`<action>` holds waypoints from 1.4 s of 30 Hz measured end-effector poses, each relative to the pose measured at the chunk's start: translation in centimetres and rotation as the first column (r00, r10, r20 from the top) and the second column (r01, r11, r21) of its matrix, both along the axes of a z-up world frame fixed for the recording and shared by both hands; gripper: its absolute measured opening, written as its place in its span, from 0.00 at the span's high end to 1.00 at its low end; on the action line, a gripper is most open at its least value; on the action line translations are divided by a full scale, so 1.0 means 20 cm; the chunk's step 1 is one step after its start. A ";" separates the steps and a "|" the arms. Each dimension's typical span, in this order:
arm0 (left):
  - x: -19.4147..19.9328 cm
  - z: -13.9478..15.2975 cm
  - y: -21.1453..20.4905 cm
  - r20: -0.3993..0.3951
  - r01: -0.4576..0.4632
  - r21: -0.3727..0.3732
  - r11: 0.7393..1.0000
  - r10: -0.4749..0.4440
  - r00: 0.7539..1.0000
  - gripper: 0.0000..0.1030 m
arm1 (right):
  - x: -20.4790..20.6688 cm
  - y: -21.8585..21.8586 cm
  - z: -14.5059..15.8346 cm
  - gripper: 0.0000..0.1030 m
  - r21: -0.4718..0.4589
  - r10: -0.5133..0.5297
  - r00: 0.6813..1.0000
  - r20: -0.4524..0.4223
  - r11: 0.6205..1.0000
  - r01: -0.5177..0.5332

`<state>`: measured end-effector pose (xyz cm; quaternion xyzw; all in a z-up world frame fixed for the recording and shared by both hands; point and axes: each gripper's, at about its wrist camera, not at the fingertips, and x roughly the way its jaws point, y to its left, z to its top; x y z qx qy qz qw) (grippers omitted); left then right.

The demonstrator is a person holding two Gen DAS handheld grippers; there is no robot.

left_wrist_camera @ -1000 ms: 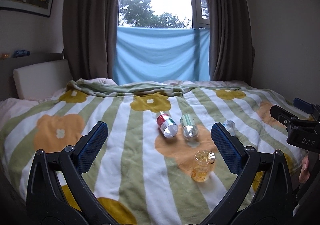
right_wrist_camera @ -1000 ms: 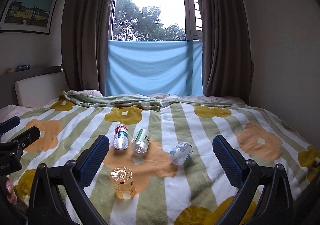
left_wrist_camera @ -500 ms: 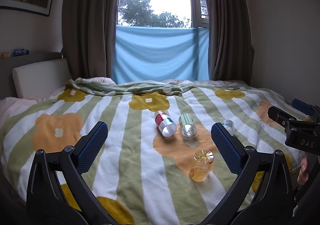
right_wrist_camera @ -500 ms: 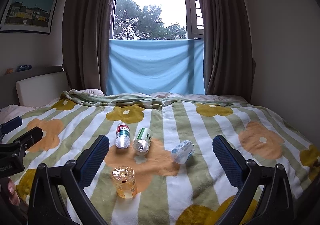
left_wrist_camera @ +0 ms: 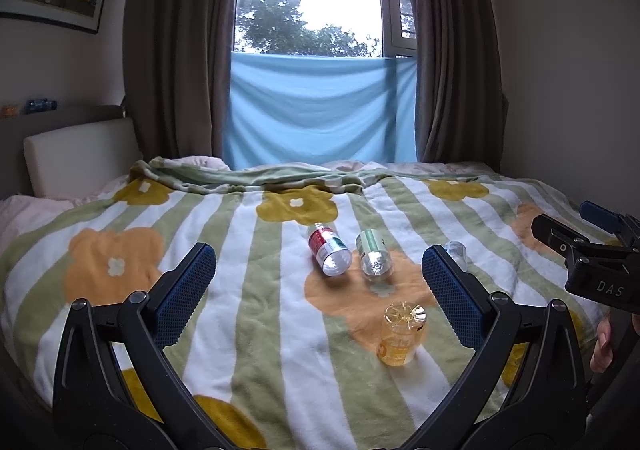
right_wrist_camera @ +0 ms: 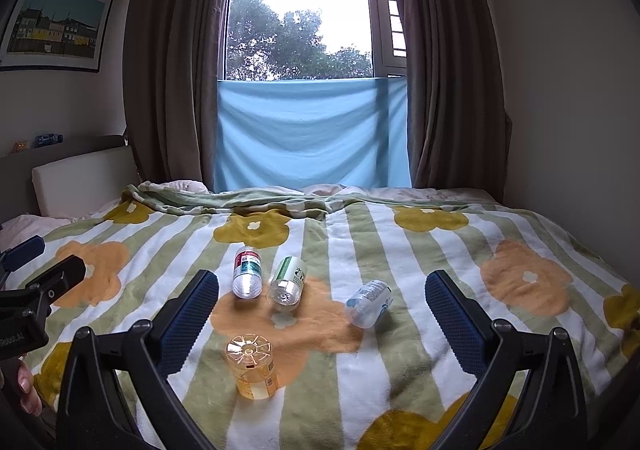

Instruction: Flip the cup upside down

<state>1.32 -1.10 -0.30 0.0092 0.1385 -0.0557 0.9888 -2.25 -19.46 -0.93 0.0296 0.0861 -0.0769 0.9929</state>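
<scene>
A clear yellow plastic cup [left_wrist_camera: 401,336] stands base-up on the striped flower blanket; it also shows in the right wrist view [right_wrist_camera: 252,366]. Three small bottles lie on their sides behind it: red-labelled [left_wrist_camera: 328,254] [right_wrist_camera: 247,272], green-labelled [left_wrist_camera: 374,260] [right_wrist_camera: 288,282] and blue-labelled [right_wrist_camera: 370,304], the last partly hidden behind a finger in the left wrist view [left_wrist_camera: 456,250]. My left gripper [left_wrist_camera: 318,292] is open and empty above the near part of the bed. My right gripper [right_wrist_camera: 322,316] is open and empty, to the right of the left one.
The blanket [left_wrist_camera: 240,290] covers a bed that runs back to a window with brown curtains [left_wrist_camera: 180,49] and a blue cloth [left_wrist_camera: 320,109]. A white headboard cushion [left_wrist_camera: 80,153] is at the left. A wall [right_wrist_camera: 568,89] bounds the right side.
Both grippers have dropped slightly and drifted a little; the objects sit a bit higher in view. The cup and bottles have not moved. Both grippers stay open.
</scene>
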 end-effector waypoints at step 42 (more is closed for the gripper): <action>-0.04 0.02 -0.01 0.069 -0.036 0.017 0.999 0.035 0.997 0.00 | 0.00 0.03 0.00 0.00 0.013 0.006 1.000 -0.003 1.000 -0.006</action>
